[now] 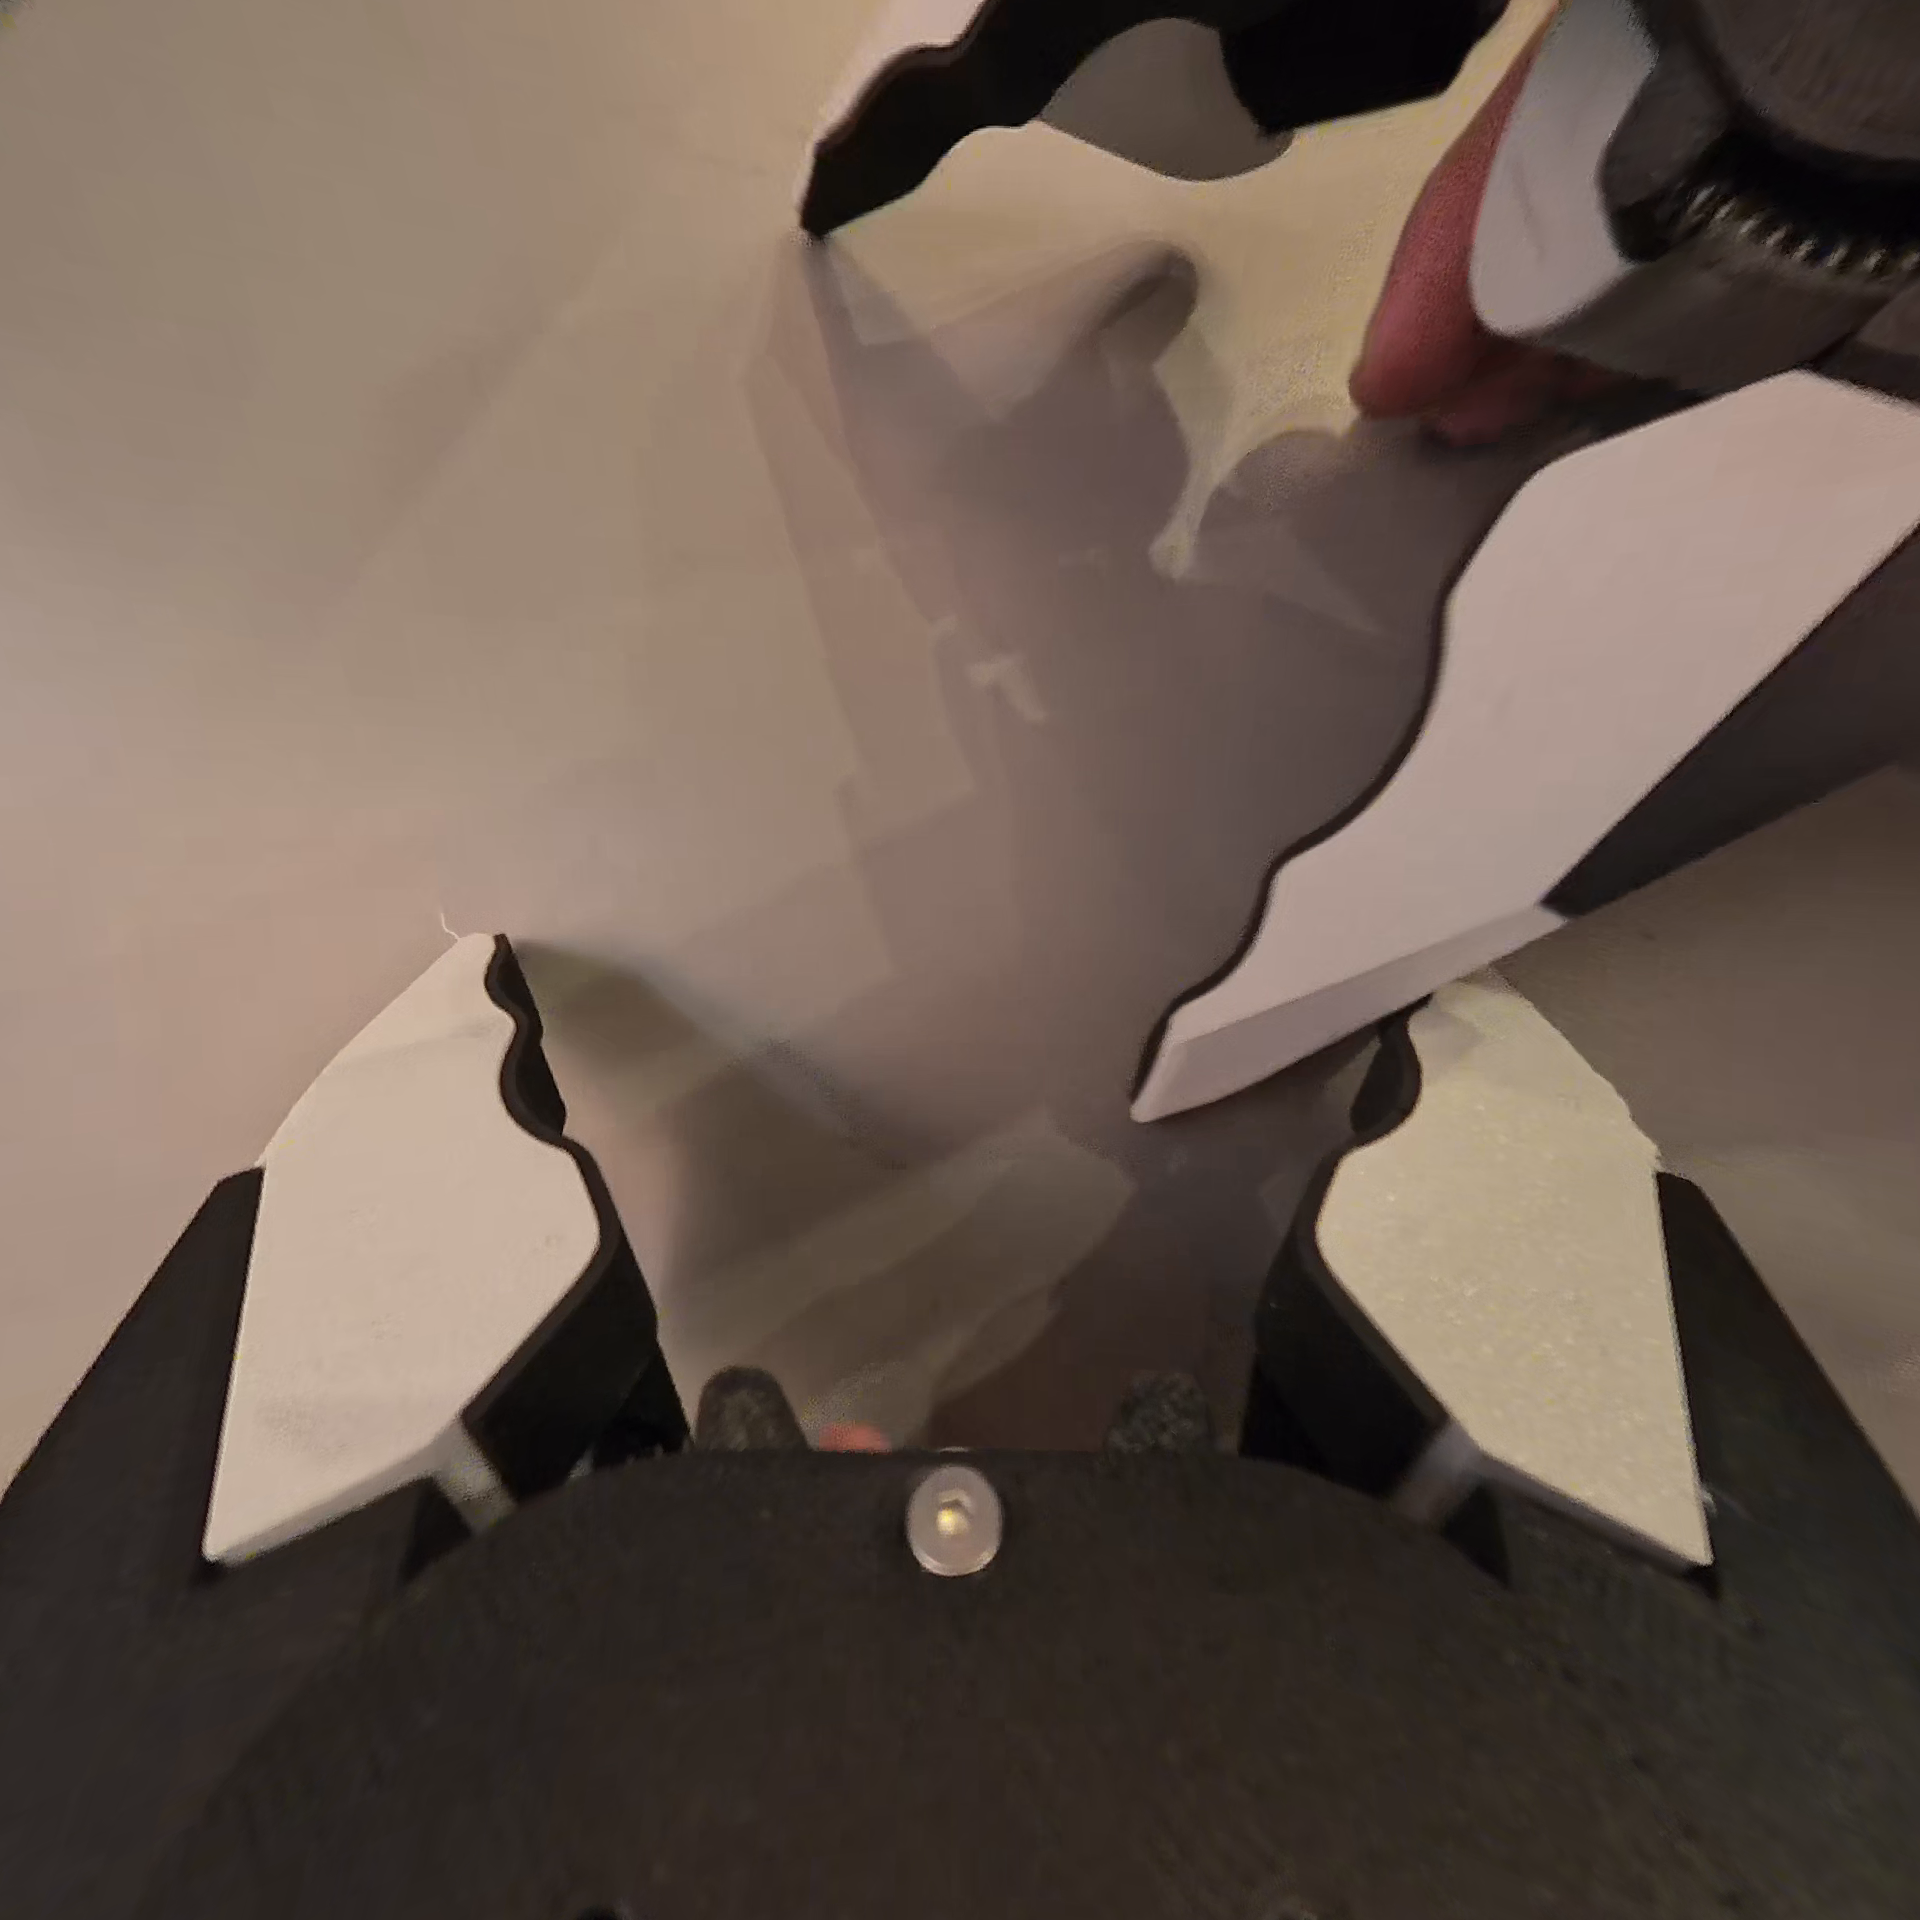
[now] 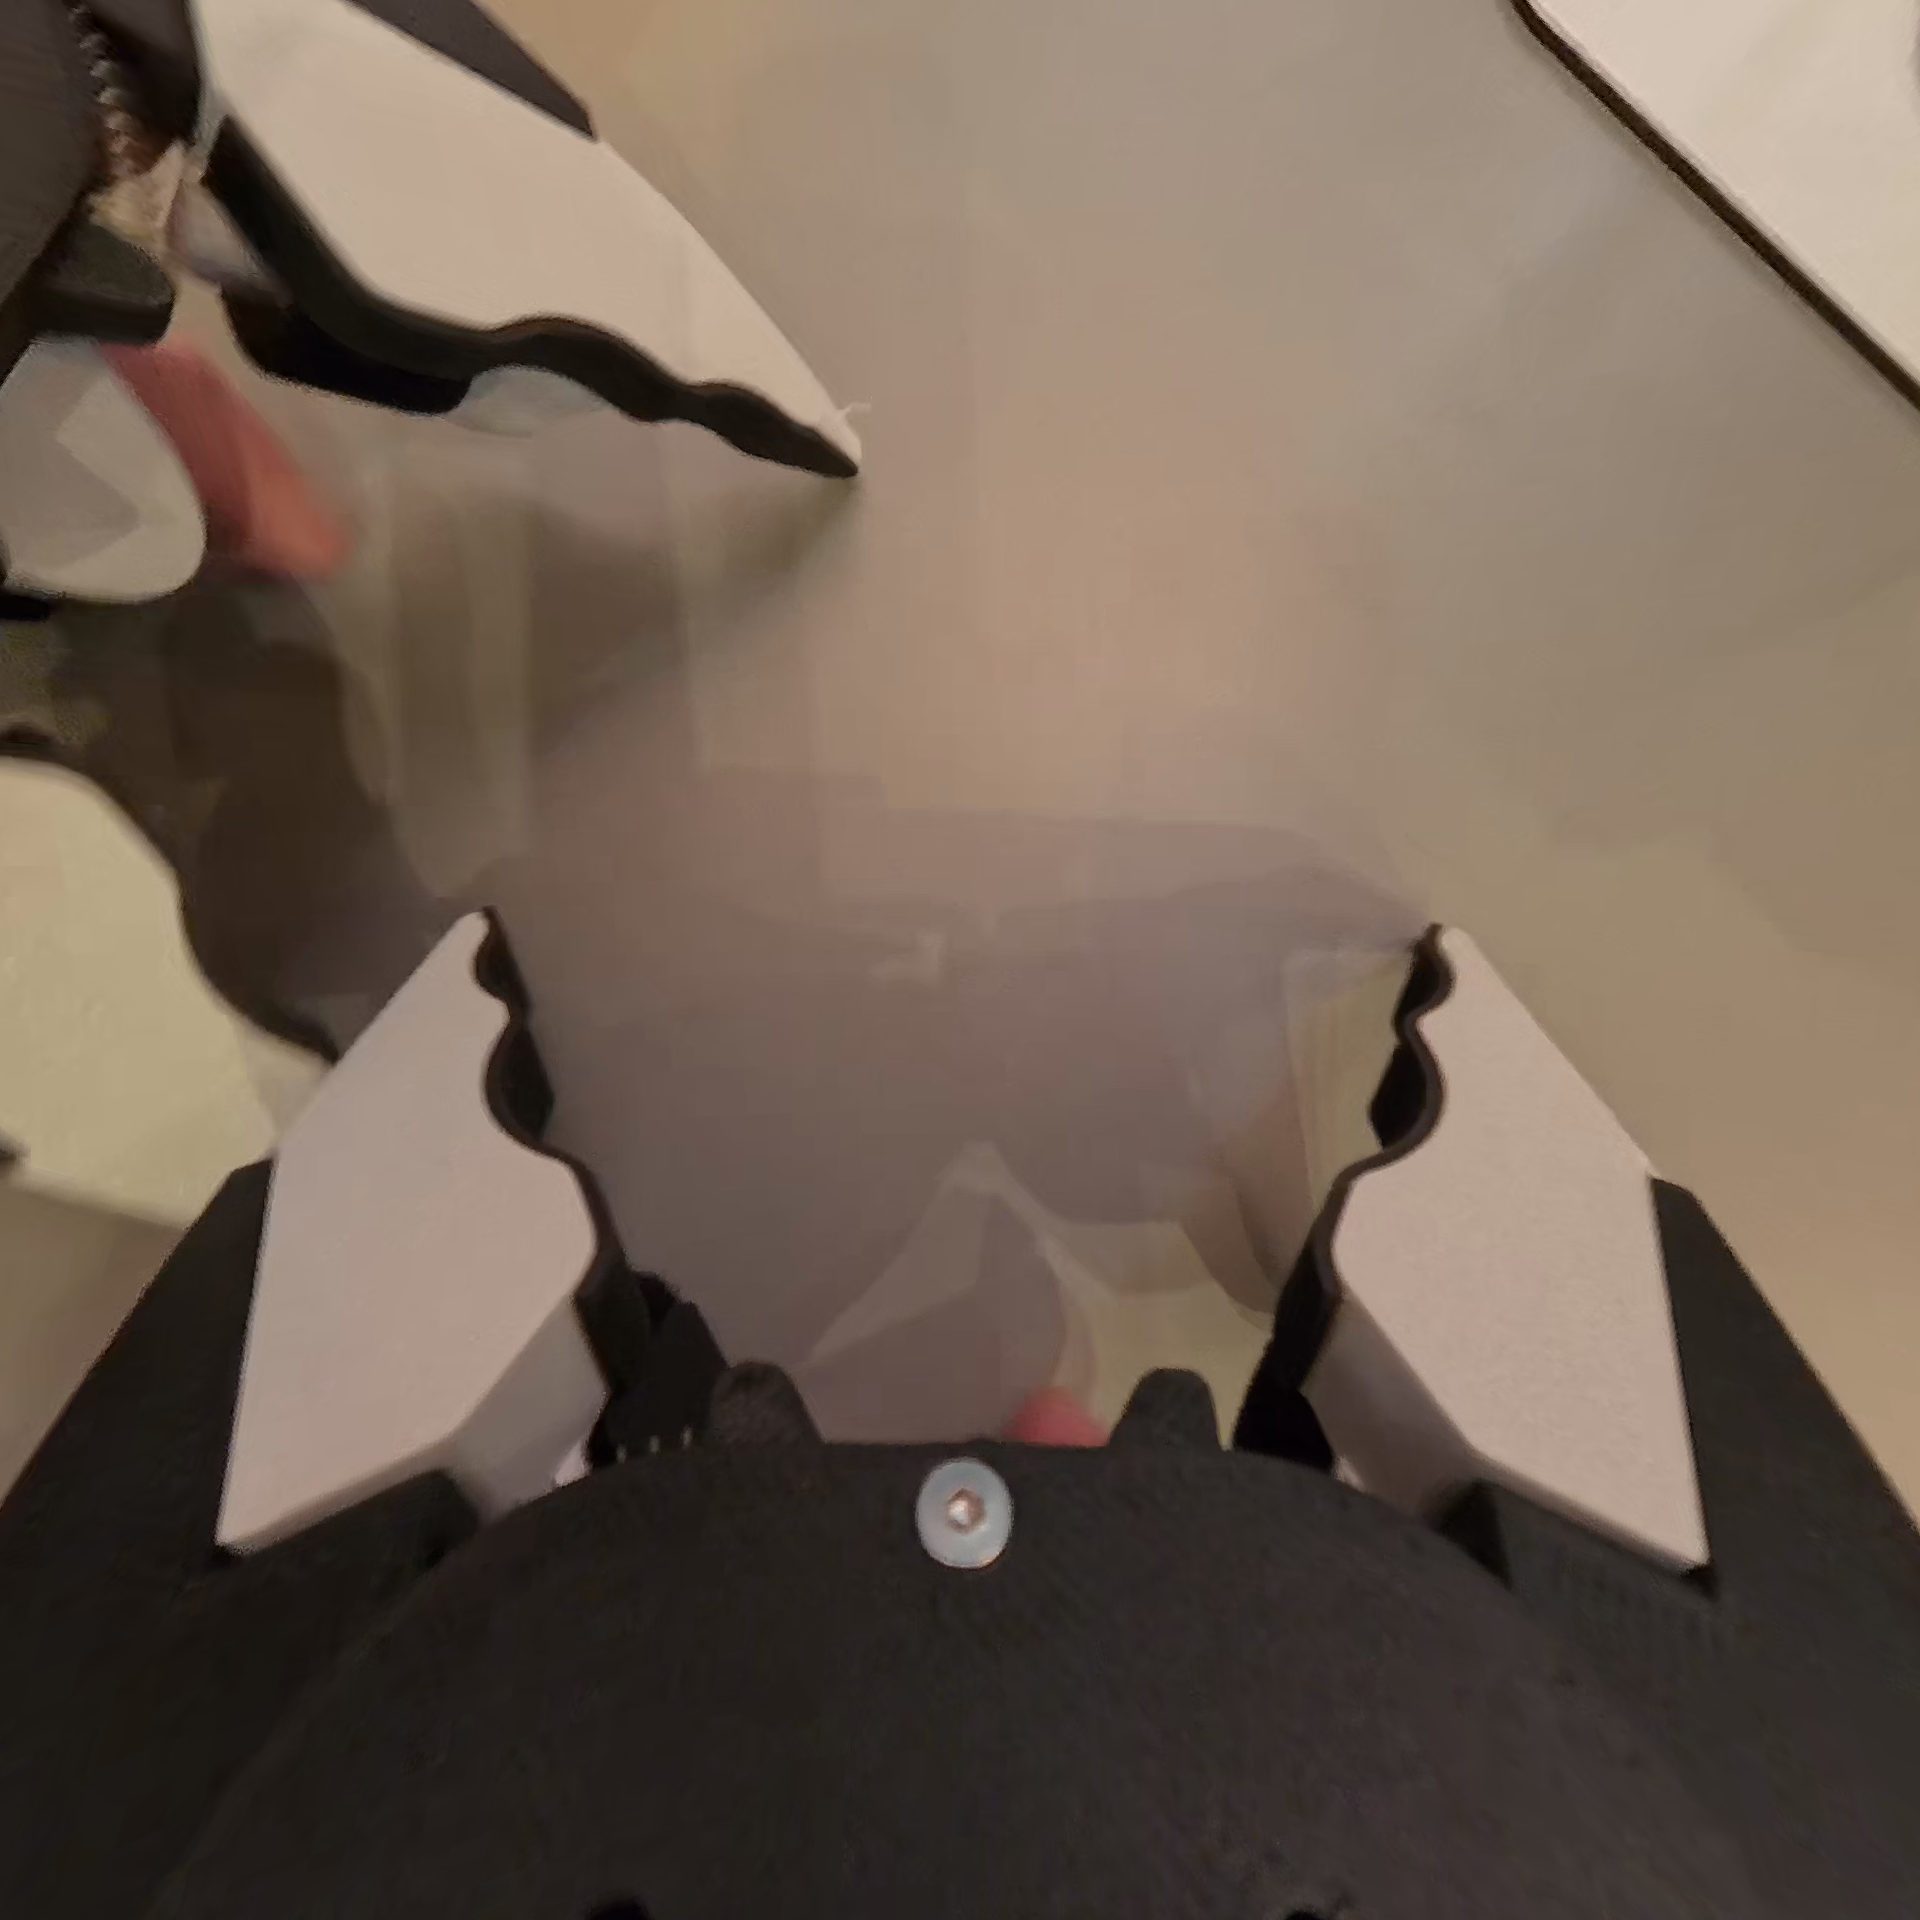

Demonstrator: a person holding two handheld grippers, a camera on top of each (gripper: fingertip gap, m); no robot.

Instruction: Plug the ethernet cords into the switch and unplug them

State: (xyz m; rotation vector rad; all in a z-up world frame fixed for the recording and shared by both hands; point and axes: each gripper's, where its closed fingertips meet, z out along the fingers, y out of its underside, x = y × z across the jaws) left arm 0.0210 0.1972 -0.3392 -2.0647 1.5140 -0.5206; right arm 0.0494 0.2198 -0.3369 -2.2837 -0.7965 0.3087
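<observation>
Table: a plain beige table (image 1: 312,520) fills the ground ahead of and under both claws, with grey shadows smeared across it by blur.
Right gripper: the right gripper (image 2: 961,927) is spread wide and holds nothing; only blurred shadow lies between its fingers.
Left gripper: the left gripper (image 1: 945,987) is also spread wide and holds nothing.
What stands in the way: in the left wrist view the right gripper (image 1: 977,665) comes in from ahead and to the right. One of its white fingers crosses just in front of the left claw's right fingertip; whether they touch cannot be told. In the right wrist view the left gripper (image 2: 582,758) sits ahead to the left.
Edge: a white flat slab with a dark rim (image 2: 1766,156) cuts the far right corner ahead of the right claw.
Open room: bare table straight ahead of the right claw and ahead-left of the left claw.
Hand: a person's finger (image 1: 1413,312) shows behind the right claw.
Ethernet cords and switch: cannot be made out in either view.
</observation>
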